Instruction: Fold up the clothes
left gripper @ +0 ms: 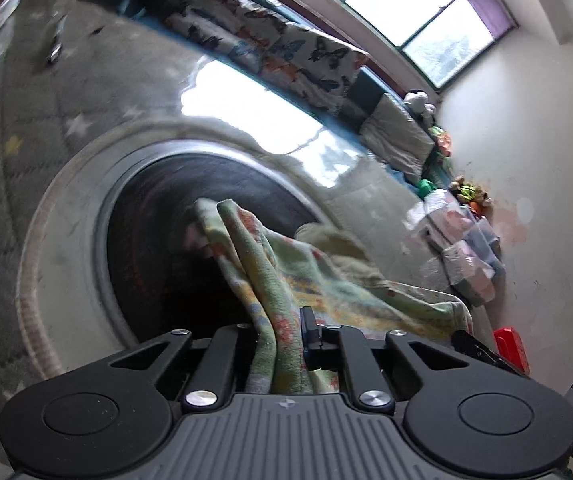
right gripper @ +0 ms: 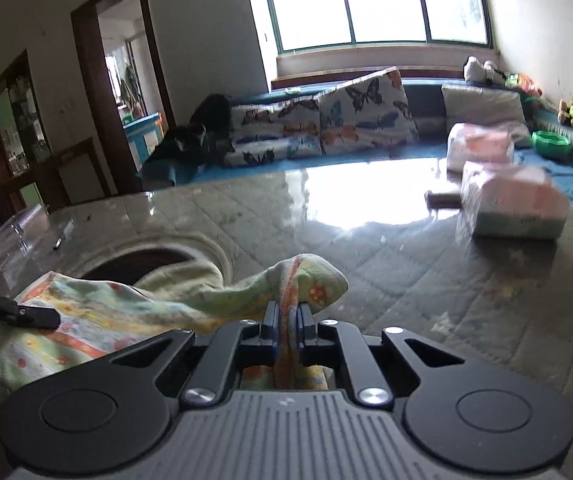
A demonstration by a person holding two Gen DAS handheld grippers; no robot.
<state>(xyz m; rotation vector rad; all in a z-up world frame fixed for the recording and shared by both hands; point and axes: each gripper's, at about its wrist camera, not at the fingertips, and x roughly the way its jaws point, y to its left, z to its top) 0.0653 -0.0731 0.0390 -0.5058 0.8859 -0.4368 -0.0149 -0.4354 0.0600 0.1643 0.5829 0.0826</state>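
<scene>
A pale green and yellow flower-print garment (left gripper: 286,272) hangs bunched between the two grippers over a quilted grey surface. In the left wrist view my left gripper (left gripper: 282,328) is shut on a thick fold of it, and the cloth hides the left finger. The same garment (right gripper: 98,316) stretches away to the left in the right wrist view, where my right gripper (right gripper: 287,314) is shut on a gathered corner. The tip of the left gripper (right gripper: 30,316) shows at that view's left edge, on the cloth.
A round dark recess (left gripper: 158,232) with a pale rim lies under the garment. Wrapped soft packs (right gripper: 514,208) sit at the right. Butterfly-print cushions (right gripper: 326,124) line the window bench behind. A clear plastic tub (right gripper: 18,228) stands at the far left.
</scene>
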